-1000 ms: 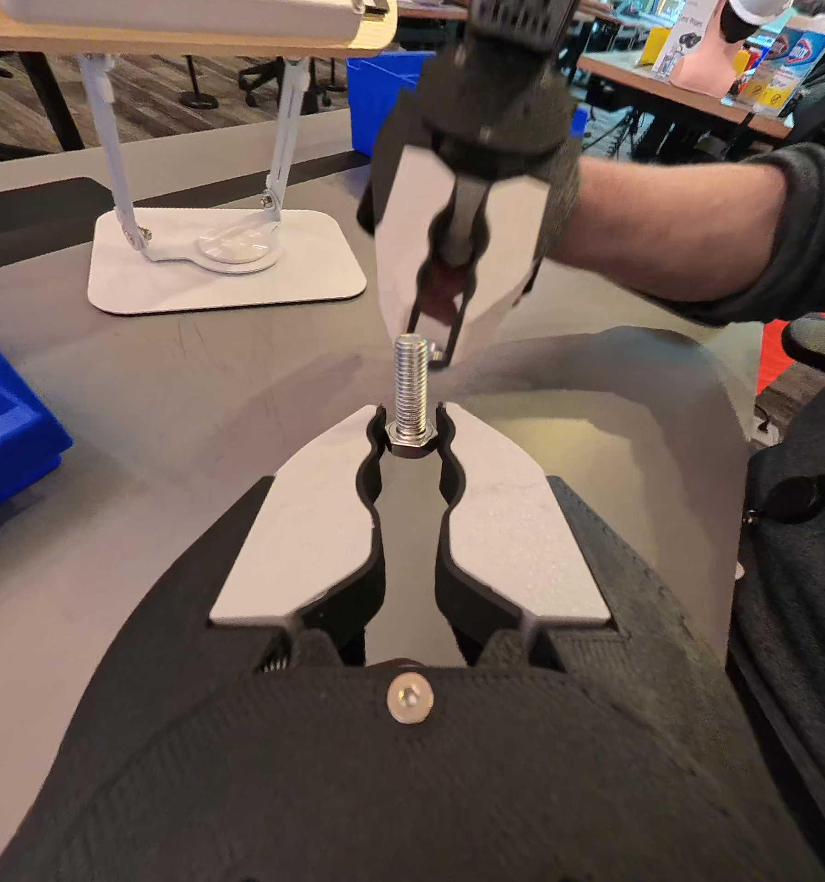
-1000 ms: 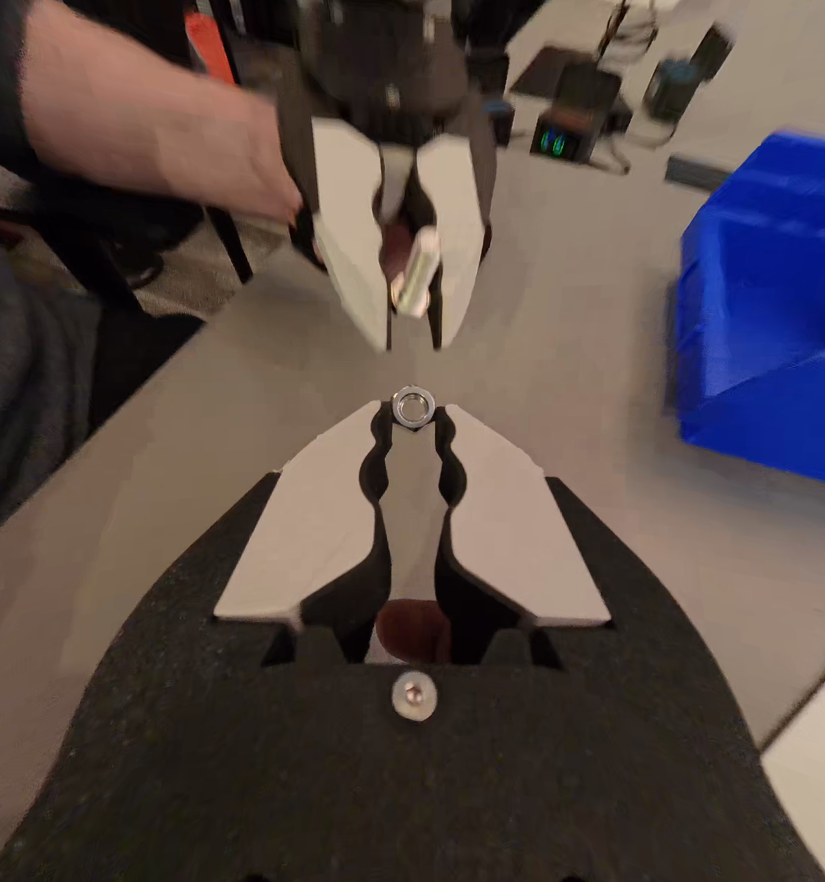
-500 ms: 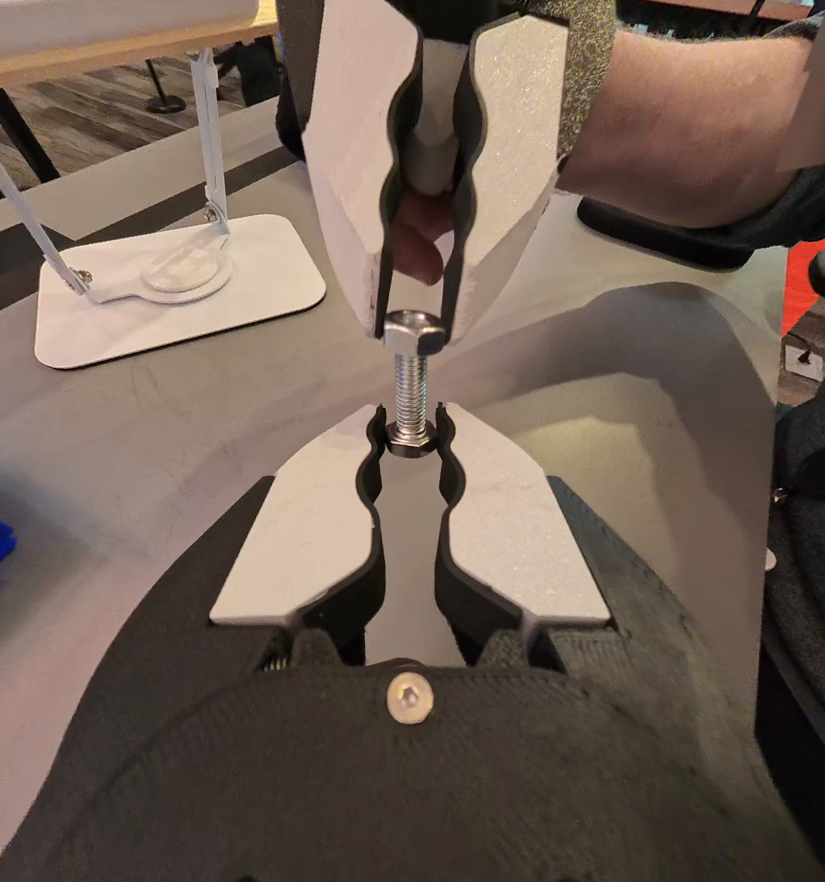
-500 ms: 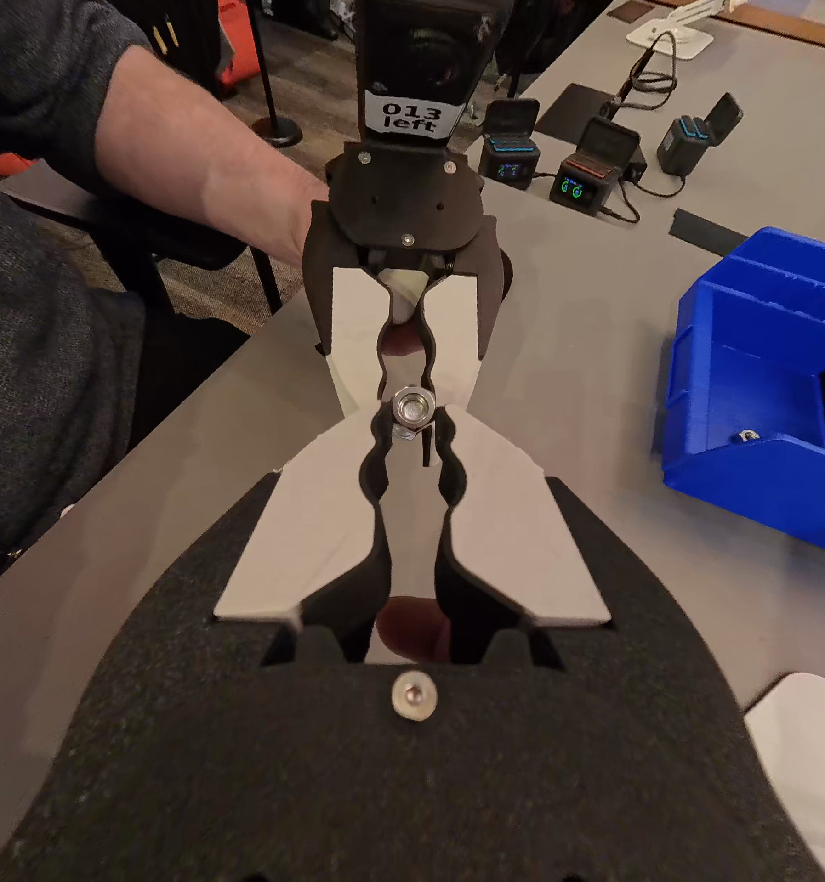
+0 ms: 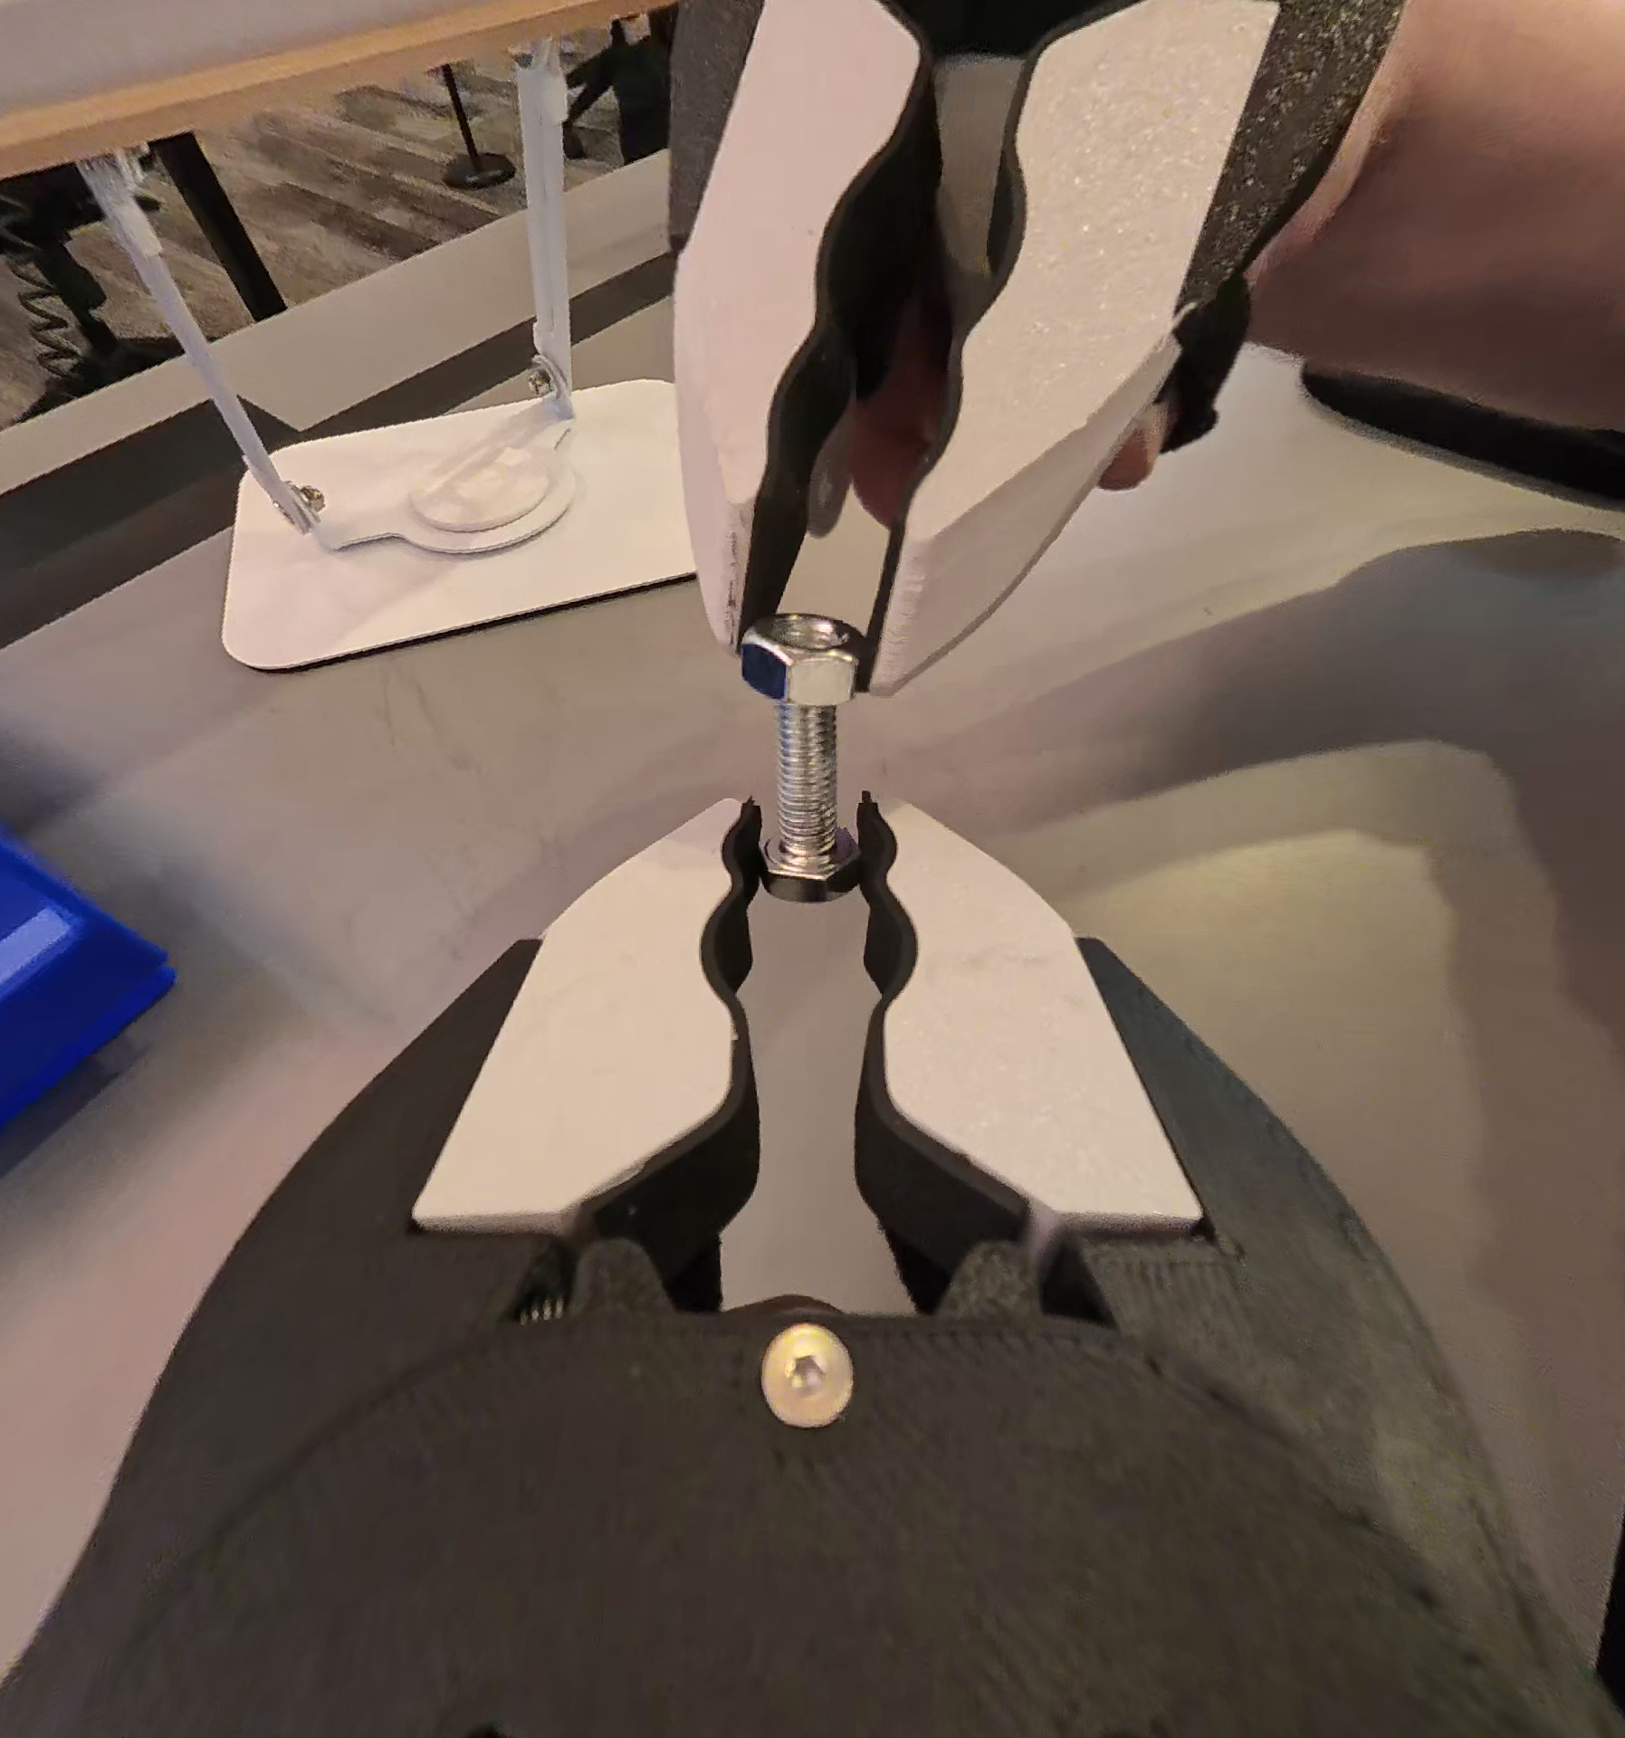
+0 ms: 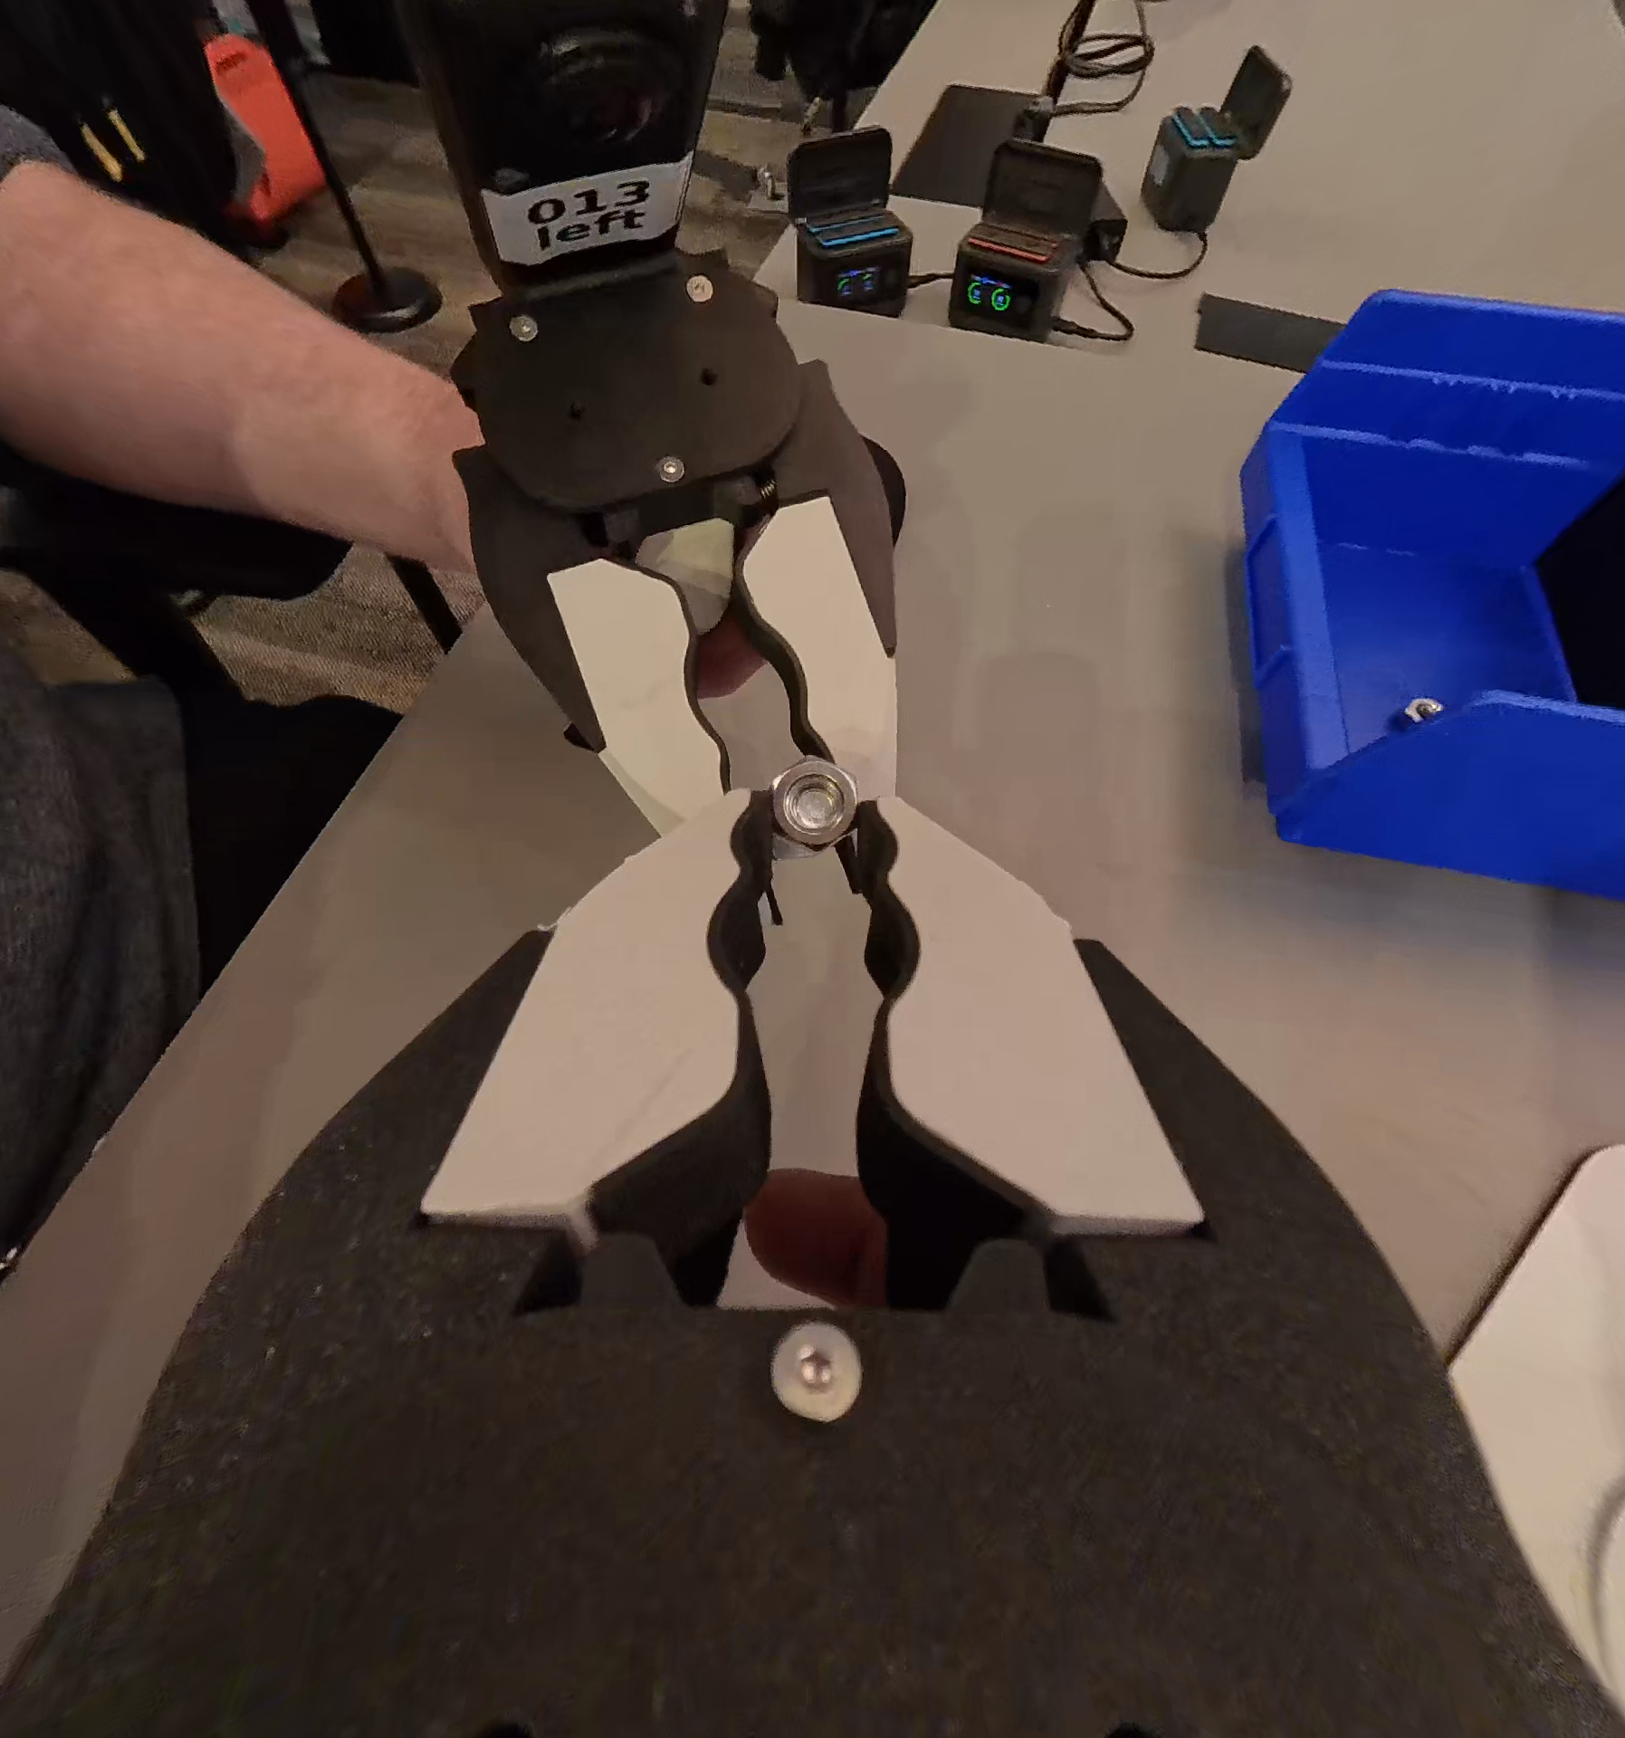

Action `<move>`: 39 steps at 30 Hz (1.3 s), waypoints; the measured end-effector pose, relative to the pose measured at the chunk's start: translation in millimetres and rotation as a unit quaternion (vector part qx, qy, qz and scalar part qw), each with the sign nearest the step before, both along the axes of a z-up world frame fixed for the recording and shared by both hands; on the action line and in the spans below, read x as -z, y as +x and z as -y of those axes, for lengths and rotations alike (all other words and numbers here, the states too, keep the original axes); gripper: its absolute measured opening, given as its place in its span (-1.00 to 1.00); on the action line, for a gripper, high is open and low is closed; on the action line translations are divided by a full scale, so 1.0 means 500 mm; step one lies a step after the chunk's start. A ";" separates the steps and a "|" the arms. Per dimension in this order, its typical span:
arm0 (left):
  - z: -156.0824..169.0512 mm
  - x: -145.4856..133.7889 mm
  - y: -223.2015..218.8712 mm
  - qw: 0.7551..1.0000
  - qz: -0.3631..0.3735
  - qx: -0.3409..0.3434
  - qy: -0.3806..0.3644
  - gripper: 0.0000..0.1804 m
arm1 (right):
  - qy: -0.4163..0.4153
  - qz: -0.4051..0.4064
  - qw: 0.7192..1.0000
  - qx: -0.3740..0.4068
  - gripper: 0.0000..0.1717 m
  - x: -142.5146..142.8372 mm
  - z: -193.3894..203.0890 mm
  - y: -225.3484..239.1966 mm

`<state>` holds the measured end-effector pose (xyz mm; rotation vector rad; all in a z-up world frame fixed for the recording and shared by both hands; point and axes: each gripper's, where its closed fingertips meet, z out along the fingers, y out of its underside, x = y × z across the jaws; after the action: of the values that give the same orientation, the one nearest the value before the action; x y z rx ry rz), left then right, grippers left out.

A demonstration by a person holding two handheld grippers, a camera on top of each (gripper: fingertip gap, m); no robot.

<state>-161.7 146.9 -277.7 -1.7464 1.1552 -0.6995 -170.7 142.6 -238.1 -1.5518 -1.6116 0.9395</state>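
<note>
Grey tabletop (image 5: 338,846), blue bin (image 6: 1448,602) at 3 o'clock.
Left gripper (image 5: 806,870) clamps bolt (image 5: 804,781) head; right gripper (image 6: 813,816) clamps nut (image 5: 799,663) at thread tip.

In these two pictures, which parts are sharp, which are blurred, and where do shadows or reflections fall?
Left wrist view: the silver threaded bolt is sharp; the blue plastic bin at the left edge is smeared; a broad soft shadow lies on the grey table. Right wrist view: the silver hex nut shines with glare; the white plate at the right edge is blurred; straight edges bend from the wide lens.
</note>
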 end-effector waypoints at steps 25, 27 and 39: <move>0.015 -0.032 0.014 0.997 0.065 0.029 -0.009 -0.78 | 0.016 -0.031 0.999 -0.021 -0.49 -0.030 0.005 0.003; 0.028 -0.046 0.020 0.995 0.087 0.048 -0.017 -0.78 | 0.017 -0.064 0.997 -0.049 -0.39 -0.056 0.019 0.005; 0.049 -0.094 0.038 0.980 0.178 0.076 -0.052 -0.78 | -0.040 -0.170 0.981 -0.088 -0.33 -0.088 0.067 -0.017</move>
<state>-142.9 122.2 -230.9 -1.5447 1.0232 -1.1329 -179.3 109.2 -194.3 -1.2318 -1.4945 1.3020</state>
